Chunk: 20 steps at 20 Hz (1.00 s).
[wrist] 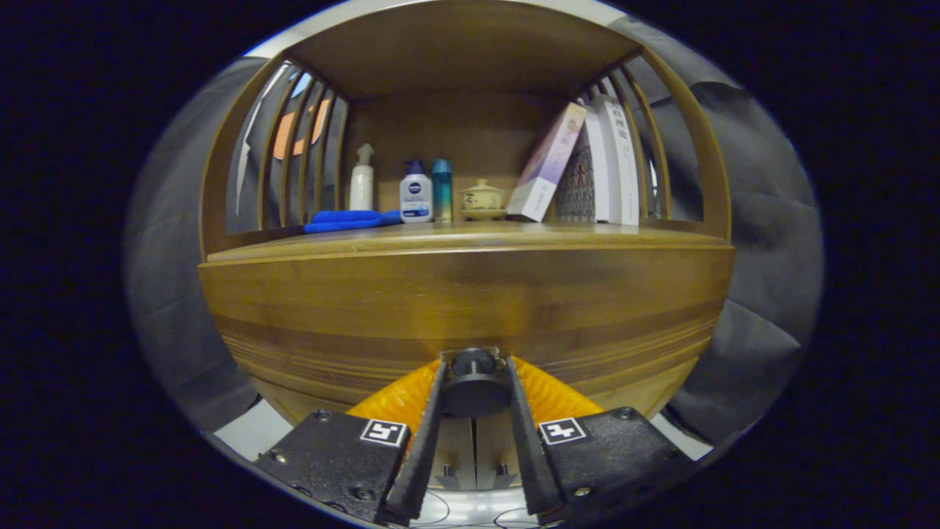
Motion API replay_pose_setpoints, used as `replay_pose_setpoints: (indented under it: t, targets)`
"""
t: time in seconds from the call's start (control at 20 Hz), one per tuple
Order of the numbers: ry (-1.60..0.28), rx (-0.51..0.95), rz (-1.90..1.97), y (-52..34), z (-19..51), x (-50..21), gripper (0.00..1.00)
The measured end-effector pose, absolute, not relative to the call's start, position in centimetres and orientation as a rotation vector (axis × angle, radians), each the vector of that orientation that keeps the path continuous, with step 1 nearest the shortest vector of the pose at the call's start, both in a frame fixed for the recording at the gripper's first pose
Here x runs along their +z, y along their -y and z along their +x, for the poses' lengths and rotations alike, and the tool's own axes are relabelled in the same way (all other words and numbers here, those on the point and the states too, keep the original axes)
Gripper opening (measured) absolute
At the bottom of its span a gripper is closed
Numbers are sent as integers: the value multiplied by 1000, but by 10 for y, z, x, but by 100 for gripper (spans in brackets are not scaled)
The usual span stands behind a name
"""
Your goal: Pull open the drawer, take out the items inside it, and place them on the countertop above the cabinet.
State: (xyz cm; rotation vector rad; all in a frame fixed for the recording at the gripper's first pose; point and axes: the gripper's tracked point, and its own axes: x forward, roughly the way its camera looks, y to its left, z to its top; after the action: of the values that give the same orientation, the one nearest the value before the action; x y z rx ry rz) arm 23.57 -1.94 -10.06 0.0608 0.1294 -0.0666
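Tongs [474,367] clamped on drawer knob [474,382]; drawer [470,308] closed.

Gripper [474,382]: black screwed plates bearing square markers.

A staged home corner inside a booth: a wooden cabinet [470,301] with slatted sides stands against grey cloth [764,242] hung as a wall. Its countertop [455,236] carries household goods of the bathroom-and-sitting-room sort. Along the back edge stand a white pump bottle [361,178], a lotion bottle [416,192] and a teal can [441,189], with a small lidded ceramic cup [482,199] on a saucer beside them. A blue cloth [349,220] lies folded toward the left edge. At the right corner books [587,165] lean against the slats. The gripper [474,367] closes both fingers on the drawer knob [474,382] at the cabinet's front.
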Motion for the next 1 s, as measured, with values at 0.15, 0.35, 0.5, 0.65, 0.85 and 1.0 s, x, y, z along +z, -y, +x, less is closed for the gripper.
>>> replay_pose_setpoints:
  t: [0.15,0.35,0.5,0.65,0.85,1.0]
  targets:
    - [-147,-54,80,18,237,-101,49]
    - [-143,-50,23,20,236,-103,45]
    - [-145,-48,2,21,237,-103,43]
    - [-150,-45,-4,21,233,-104,42]
    - [-144,-45,-13,20,224,-106,42]
    - [-141,-42,-18,20,213,-108,42]
